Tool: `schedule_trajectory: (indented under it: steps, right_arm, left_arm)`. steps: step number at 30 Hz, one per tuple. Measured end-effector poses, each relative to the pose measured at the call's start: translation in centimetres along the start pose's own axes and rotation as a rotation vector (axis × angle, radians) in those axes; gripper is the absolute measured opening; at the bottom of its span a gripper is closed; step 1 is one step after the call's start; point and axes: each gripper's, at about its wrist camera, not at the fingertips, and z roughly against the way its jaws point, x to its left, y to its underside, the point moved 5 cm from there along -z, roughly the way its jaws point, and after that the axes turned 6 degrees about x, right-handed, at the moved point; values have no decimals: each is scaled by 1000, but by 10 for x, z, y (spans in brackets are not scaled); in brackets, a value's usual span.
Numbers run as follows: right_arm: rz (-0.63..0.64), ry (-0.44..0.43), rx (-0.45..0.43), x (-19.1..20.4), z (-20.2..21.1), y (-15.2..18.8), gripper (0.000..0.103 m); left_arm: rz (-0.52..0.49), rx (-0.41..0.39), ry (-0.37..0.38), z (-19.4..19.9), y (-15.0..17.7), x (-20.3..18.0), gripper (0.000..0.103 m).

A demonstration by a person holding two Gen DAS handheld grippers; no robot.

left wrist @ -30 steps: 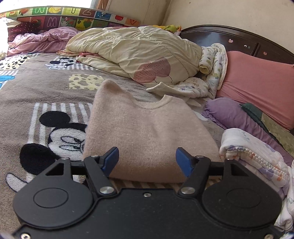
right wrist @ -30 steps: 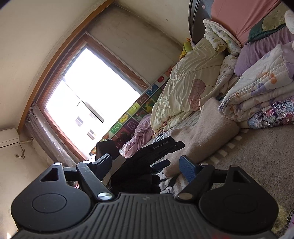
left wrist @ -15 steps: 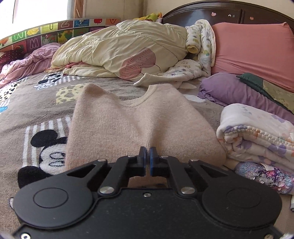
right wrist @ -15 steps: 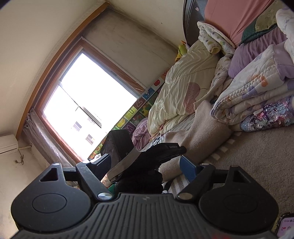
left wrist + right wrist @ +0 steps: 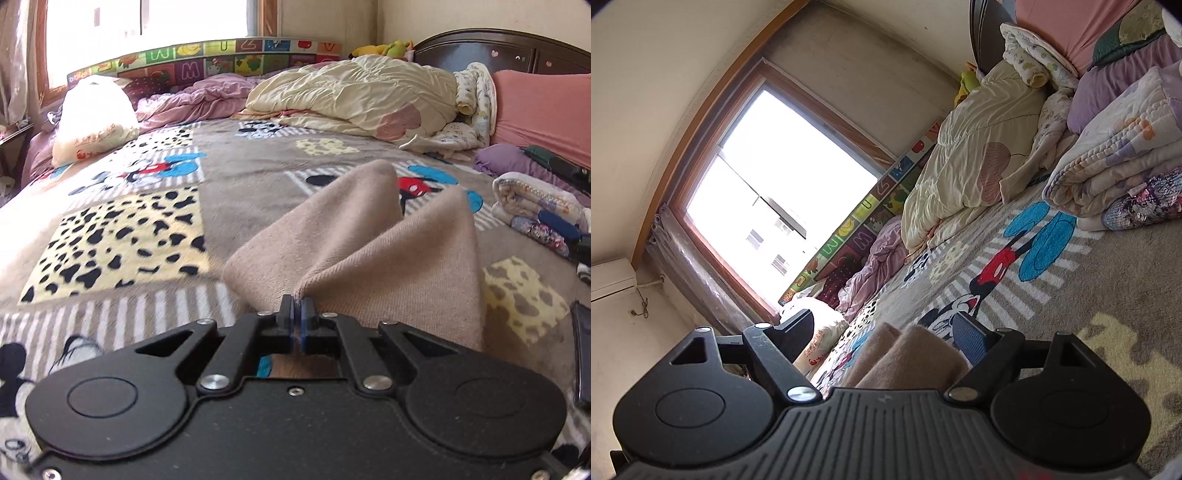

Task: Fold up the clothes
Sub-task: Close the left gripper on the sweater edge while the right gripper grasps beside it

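A folded beige knit sweater [image 5: 373, 254] hangs bunched from my left gripper [image 5: 296, 312], which is shut on its near edge and holds it up over the cartoon-print bed blanket [image 5: 155, 192]. The cloth fans out into two raised folds ahead of the fingers. In the right wrist view the same beige sweater [image 5: 908, 360] shows low between the fingers of my right gripper [image 5: 886, 332], which is open and tilted toward the window. Whether the sweater touches those fingers I cannot tell.
A cream quilt [image 5: 362, 96] and pink bedding [image 5: 192, 101] are heaped at the bed's far side. A folded floral blanket [image 5: 535, 199], purple pillow [image 5: 506, 158] and pink pillow [image 5: 543, 107] sit right. A white plastic bag [image 5: 92, 114] lies left. A dark phone [image 5: 583, 354] lies at the right edge.
My left gripper went from open to shut on the sweater's near edge, then lifted it off the blanket and swung left. The gloved hand left the right wrist view.
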Motion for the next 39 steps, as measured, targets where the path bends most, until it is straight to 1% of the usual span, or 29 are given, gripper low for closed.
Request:
schedule_trajectory:
  steps: [2,3,5,6,7,9,10,11,13,15,16,18,21,23,25,27,28,31,33,34,35,36,37,38,39]
  right_arm:
    - [30,0,66,11,-12,13,81]
    - [45,-5,105,16,-18,20,81]
    - [92,-4,197,29,-33,37,79]
    - [122,-4,230,37,-39,46,78]
    - [150,-1,256,44,-44,54,77]
    - [186,-21,290,55,-53,67,77]
    - [204,-12,305,60,-59,74,77]
    - [224,12,319,62,-64,80,77]
    - [251,63,331,63,-73,88,76]
    - [234,85,322,62,-76,88,75]
    - [225,98,305,61,-76,85,74]
    - [248,139,274,60,-78,81,73]
    - [274,211,251,53,-85,77,73]
    - [292,270,237,46,-90,75,73]
    - [313,311,222,41,-93,72,72]
    - [342,354,211,36,-95,70,73]
    - [335,367,222,31,-97,69,73]
    - [287,390,271,13,-104,71,70]
    - [284,356,291,12,-106,74,60]
    - [292,341,297,13,-107,75,50]
    - [309,331,294,17,-106,76,46]
    - [328,322,290,21,-105,77,42]
    - [332,308,285,23,-103,75,34]
    - [332,294,279,26,-101,74,29]
    - [333,280,273,28,-99,73,27]
  left_arm:
    - [36,56,-1,18,37,18,0]
    - [44,76,8,23,49,21,0]
    - [36,121,28,29,66,22,1]
    - [24,143,41,30,68,21,1]
    - [32,129,45,34,64,23,4]
    - [47,76,64,43,49,27,18]
    - [54,33,58,48,39,32,43]
    - [61,-4,47,51,28,34,58]
    - [64,-55,55,48,6,40,58]
    - [51,-82,63,35,-18,37,59]
    - [41,-84,73,24,-30,35,62]
    - [38,-81,77,-2,-50,32,63]
    - [33,-61,85,-44,-74,28,63]
    - [10,-35,106,-69,-85,18,63]
    - [-22,-19,108,-90,-93,8,63]
    - [-71,-7,83,-108,-100,-1,63]
    - [-97,-3,66,-116,-103,-4,63]
    - [-183,-7,-18,-132,-109,-10,63]
    - [-213,6,-23,-142,-111,-11,63]
    - [-227,18,-24,-147,-111,-11,63]
    - [-239,30,-23,-151,-111,-11,57]
    - [-243,42,-15,-154,-110,-10,47]
    - [-244,51,-12,-156,-110,-9,21]
    - [-238,49,-15,-154,-110,-7,10]
    - [-224,40,2,-149,-111,-4,9]
